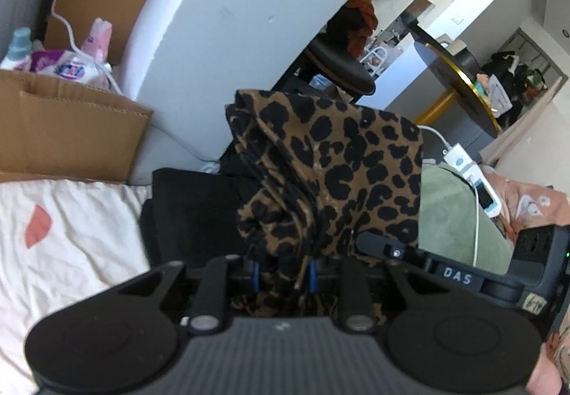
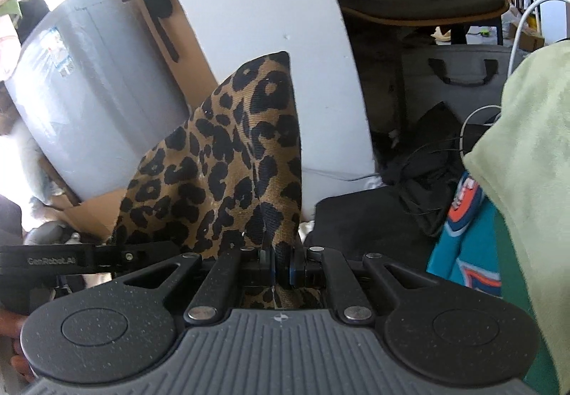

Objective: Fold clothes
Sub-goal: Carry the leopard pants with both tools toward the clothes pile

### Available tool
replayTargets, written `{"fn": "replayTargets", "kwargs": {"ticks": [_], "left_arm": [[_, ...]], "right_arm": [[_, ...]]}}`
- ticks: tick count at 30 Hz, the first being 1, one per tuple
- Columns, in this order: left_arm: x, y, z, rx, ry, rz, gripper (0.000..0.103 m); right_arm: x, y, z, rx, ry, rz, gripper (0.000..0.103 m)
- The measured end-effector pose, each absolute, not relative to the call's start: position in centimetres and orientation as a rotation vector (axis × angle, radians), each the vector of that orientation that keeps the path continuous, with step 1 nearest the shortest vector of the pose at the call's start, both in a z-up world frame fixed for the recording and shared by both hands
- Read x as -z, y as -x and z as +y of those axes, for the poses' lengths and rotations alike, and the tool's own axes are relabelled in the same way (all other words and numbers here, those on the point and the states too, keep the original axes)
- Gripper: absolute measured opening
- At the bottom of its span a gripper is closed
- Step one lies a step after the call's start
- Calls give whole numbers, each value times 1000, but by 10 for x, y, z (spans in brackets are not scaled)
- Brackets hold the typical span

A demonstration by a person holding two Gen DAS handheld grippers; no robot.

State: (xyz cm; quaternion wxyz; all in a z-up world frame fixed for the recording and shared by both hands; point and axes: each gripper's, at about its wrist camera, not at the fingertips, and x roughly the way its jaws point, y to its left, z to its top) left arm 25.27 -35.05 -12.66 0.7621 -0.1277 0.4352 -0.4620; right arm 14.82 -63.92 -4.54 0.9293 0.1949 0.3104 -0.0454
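- Left gripper (image 1: 284,275): jaws pinched on bunched leopard cloth (image 1: 342,160).
- Right gripper (image 2: 281,265): jaws clamped tight on a leopard cloth (image 2: 231,163) corner, sticking up.

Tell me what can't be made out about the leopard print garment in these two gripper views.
- Left wrist view: the leopard print garment is bunched in the left gripper; its type and shape are hidden.
- Right wrist view: the right gripper covers its lower part; only one corner shows.
- Neither view shows how far it is folded.
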Motion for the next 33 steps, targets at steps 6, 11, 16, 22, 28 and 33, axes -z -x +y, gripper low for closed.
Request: {"fn": "replayTargets", "kwargs": {"ticks": [6,11,16,22,28,33], "left_arm": [[154,-256,-370,1012,341,953,25],[188,-267,-383,1015,378,999,25],[228,-284,-390,1006,418,1028,25],[270,-302,-403,1012,454,1066,25],[290,-325,-420,1025,460,1083,25],[307,-347,-430,1016,466,1122,25]], "right_arm": [[67,-154,-662,113,-374,637,5],[90,-169,-671,128,-344,656,5],[122,-189,-678,130,-313,679,5],[160,-214,-690,137,-294,717,5],[182,-235,-702,155,-291,734,5],[202,-258,-714,168,-317,749,5]]}}
